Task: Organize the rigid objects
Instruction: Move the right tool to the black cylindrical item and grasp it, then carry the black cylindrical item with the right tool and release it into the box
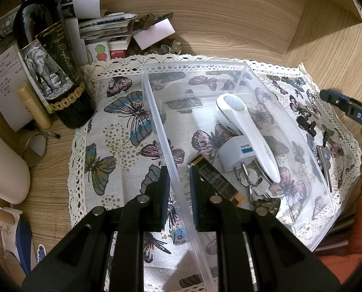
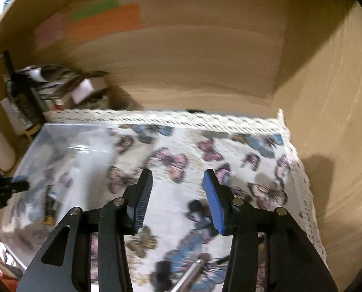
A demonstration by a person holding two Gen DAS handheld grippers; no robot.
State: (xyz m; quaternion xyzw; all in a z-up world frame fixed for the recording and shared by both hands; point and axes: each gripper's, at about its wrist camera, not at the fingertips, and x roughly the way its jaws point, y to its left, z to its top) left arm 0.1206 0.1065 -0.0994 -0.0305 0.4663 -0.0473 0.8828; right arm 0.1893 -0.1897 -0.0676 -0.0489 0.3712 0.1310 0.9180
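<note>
A clear plastic box (image 1: 288,112) stands on a butterfly cloth (image 1: 122,126). My left gripper (image 1: 178,170) is shut on the box's near left wall. Inside the box lie a white handheld device (image 1: 249,131), a white plug adapter (image 1: 232,153), a bunch of keys (image 1: 251,185) and a dark flat block with gold edges (image 1: 215,180). On the cloth right of the box lie a black clip (image 1: 307,123) and a metal pen (image 1: 324,160). My right gripper (image 2: 178,177) hangs open over the cloth (image 2: 229,126) with nothing between its fingers; the clip (image 2: 198,209) and pen (image 2: 190,275) lie below it, blurred.
A dark wine bottle (image 1: 52,73), a cream tube (image 1: 35,107), a paper pile (image 1: 103,29) and small clutter crowd the back left. A white cylinder (image 1: 3,165) lies at the left. Wooden walls close the back and right (image 2: 327,97). An orange sleeve (image 1: 361,243) shows at right.
</note>
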